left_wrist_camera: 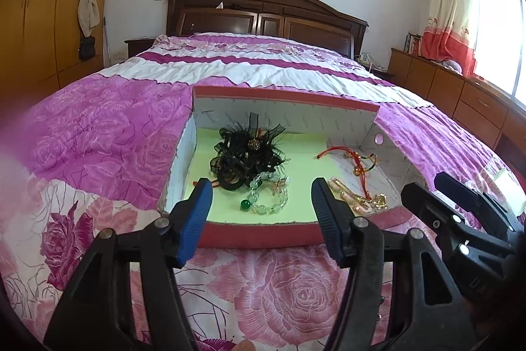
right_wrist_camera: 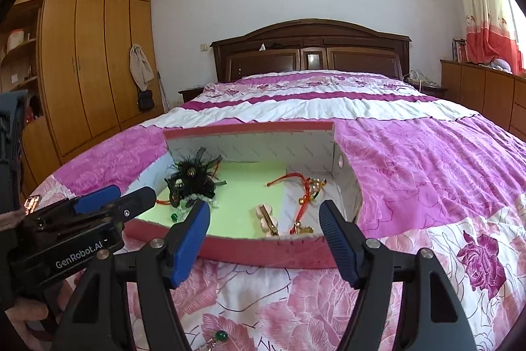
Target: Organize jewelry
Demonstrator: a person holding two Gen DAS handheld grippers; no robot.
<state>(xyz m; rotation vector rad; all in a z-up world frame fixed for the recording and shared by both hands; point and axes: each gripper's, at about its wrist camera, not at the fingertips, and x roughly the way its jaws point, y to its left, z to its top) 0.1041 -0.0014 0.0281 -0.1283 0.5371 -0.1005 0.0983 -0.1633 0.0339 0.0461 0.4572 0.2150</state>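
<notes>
A bed (left_wrist_camera: 115, 127) with a pink rose quilt carries an open red box (left_wrist_camera: 259, 234). Inside lie a black feather clip (left_wrist_camera: 246, 150), a bead bracelet (left_wrist_camera: 269, 196), a red cord (left_wrist_camera: 358, 158) and a gold clip (left_wrist_camera: 351, 196). Left hand-held gripper (left_wrist_camera: 261, 199) and right hand-held gripper (right_wrist_camera: 264, 221) gape wide, empty, at the box's near wall.
</notes>
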